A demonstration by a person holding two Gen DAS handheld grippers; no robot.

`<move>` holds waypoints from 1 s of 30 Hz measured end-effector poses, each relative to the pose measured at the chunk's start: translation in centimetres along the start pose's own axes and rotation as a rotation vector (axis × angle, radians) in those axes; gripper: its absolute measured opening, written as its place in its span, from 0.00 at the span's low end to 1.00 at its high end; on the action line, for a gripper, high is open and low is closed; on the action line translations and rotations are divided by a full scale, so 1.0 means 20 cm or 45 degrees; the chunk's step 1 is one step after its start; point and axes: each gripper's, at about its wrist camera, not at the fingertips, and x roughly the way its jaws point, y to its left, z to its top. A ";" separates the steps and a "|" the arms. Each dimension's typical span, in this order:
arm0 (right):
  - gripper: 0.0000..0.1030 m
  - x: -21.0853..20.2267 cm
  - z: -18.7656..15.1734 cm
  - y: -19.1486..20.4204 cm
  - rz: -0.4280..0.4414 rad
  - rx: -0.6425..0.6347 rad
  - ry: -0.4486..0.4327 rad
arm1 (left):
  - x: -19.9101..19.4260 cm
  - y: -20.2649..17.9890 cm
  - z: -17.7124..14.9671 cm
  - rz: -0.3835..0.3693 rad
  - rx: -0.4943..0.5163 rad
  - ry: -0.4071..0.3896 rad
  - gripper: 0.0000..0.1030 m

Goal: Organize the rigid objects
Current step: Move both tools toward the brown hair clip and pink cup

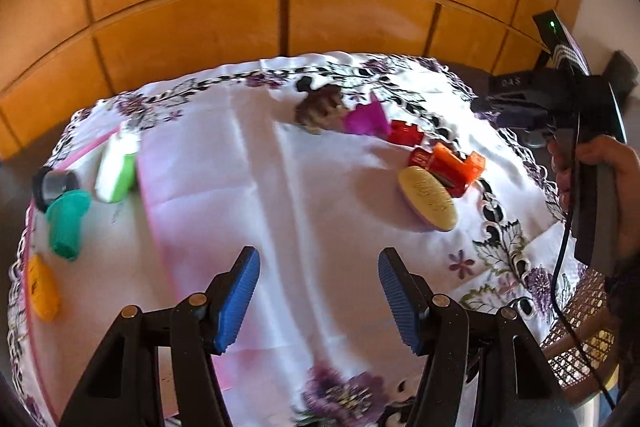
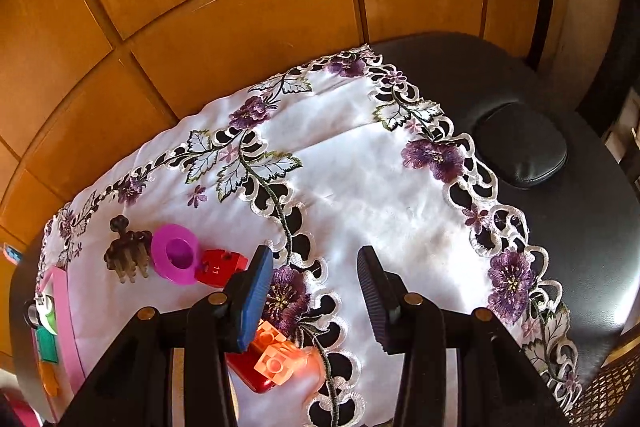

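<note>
Centrally, cloth (image 1: 304, 211) lies bare.

Glossy wood panels (image 2: 240, 27) — smooth embroidered cloth (image 2: 360, 187), matt black leather-like cushion (image 2: 520, 147).

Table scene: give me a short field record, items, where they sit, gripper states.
surface: white floral tablecloth
left group: grey cap, teal piece, green-white bottle, orange piece
right group: hair claw, magenta funnel, red block, orange brick, oval soap
left gripper: open, nothing between the pads
right gripper: open, empty, orange brick beside its left pad
</note>
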 end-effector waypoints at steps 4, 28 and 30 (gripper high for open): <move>0.43 0.01 0.00 0.00 0.018 0.009 0.015 | 0.07 -0.01 0.04 -0.013 -0.021 0.035 0.62; 0.44 0.02 0.00 0.05 0.151 -0.021 0.068 | 0.58 0.14 0.71 -0.131 -0.278 0.044 0.96; 0.44 0.02 0.00 0.06 0.160 -0.030 0.078 | 0.65 0.13 0.74 -0.132 -0.267 0.056 0.97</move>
